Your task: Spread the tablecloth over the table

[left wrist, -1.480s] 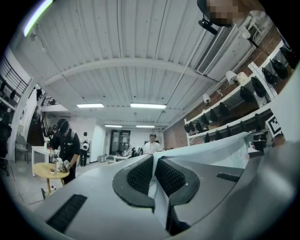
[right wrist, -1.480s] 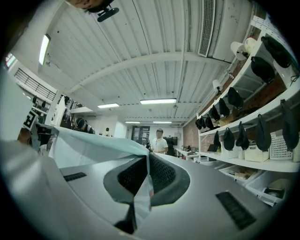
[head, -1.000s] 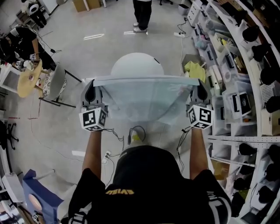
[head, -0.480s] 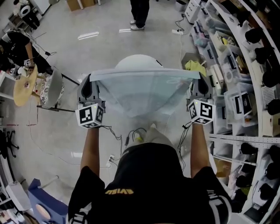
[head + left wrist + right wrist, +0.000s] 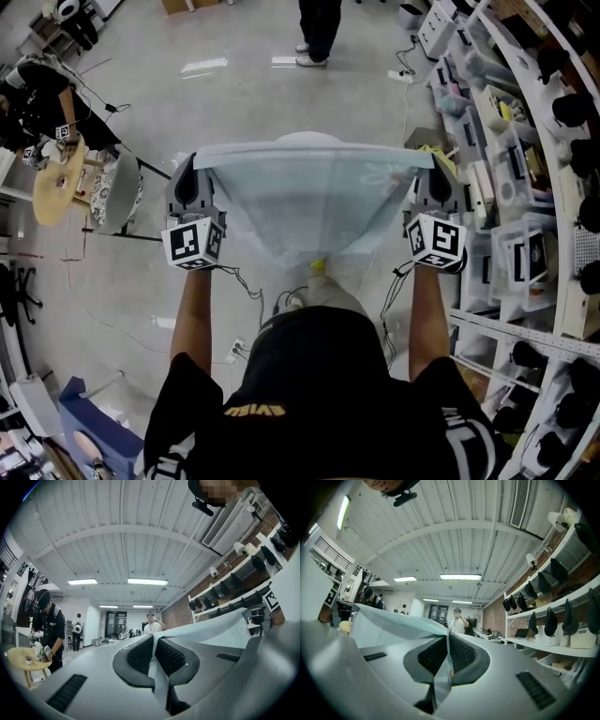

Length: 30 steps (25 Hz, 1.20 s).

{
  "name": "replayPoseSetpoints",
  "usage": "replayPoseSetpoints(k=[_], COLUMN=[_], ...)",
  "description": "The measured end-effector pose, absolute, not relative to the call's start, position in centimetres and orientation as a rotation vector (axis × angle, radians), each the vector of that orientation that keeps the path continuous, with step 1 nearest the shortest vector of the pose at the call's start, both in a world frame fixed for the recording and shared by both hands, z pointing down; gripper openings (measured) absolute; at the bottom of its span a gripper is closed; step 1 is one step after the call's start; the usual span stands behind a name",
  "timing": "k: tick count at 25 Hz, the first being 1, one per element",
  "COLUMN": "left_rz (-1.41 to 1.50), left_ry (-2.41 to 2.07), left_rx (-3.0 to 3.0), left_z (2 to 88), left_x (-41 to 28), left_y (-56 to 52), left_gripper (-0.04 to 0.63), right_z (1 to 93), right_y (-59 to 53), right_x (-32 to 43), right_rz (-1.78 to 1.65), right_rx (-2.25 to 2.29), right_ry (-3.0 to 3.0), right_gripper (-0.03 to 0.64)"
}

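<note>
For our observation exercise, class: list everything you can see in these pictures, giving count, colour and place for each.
tablecloth: one, pale blue-green, stretched between both grippers
round table: one, white, ahead, mostly hidden behind the cloth
small round table: one, wooden, far left
chair: one, grey, beside the wooden table
shelving: one run, white, along the right
seated bystander: one, in black, far left
standing bystander: one, dark trousers, top centre
left gripper: one, grey, fingers shut on the cloth's left corner
right gripper: one, grey, shut on the right corner
forearms: two, bare, reaching forward
</note>
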<state>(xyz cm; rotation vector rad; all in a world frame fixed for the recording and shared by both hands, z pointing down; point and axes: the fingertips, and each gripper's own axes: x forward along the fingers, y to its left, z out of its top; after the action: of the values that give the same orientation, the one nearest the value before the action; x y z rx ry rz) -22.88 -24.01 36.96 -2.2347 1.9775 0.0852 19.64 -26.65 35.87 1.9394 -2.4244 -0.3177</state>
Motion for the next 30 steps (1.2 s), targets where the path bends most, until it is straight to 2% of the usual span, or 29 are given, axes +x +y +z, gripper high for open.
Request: replayPoseSetpoints(k=[30], left_rz=[-0.105], left_ry=[2.035], left_rx=[-2.223], left_z=[41.0], left_x=[-22.9], left_y=[-55.6], left_gripper=[0.025], right_z=[41.1], right_y=[-60.0], right_x=[19.3], right_rz=[-0.204], right_rx=[1.766], right_ry=[-2.423], right_gripper=[0.011])
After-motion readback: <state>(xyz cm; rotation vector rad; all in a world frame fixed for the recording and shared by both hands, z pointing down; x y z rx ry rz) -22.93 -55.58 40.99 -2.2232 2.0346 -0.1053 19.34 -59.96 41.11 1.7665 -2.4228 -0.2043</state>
